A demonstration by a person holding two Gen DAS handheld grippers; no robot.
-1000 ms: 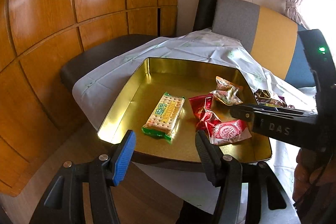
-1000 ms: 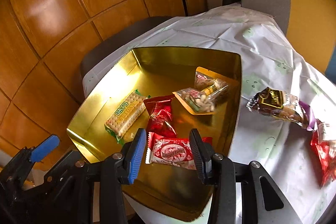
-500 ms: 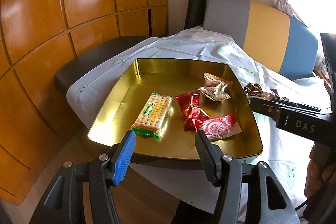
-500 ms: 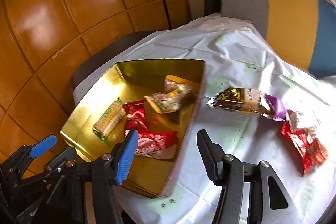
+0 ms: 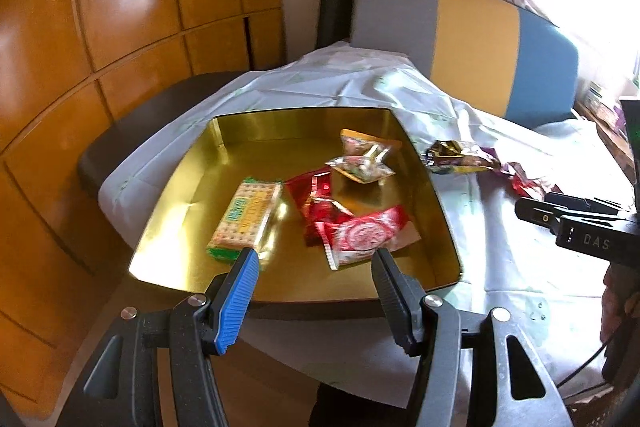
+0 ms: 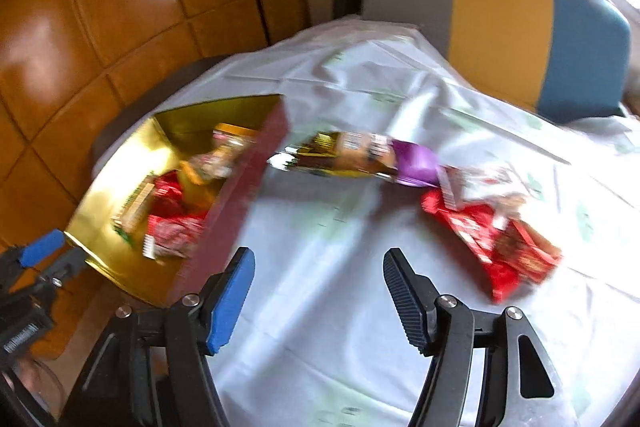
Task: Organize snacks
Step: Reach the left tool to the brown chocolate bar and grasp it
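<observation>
We count four packets in the gold tray point(image 5: 436, 203) — several lie loose on the bench point(image 6: 320, 227); both tools point(image 5: 316, 263) point(image 6: 318, 263) gape, empty.

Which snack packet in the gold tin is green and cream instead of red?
The cracker packet, lying flat at the left of the gold tin. Its wrapper is cream with green edges; the red packets lie to its right.

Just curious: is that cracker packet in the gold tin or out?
In. The cracker packet lies flat on the gold tin's floor, inside its walls.
</observation>
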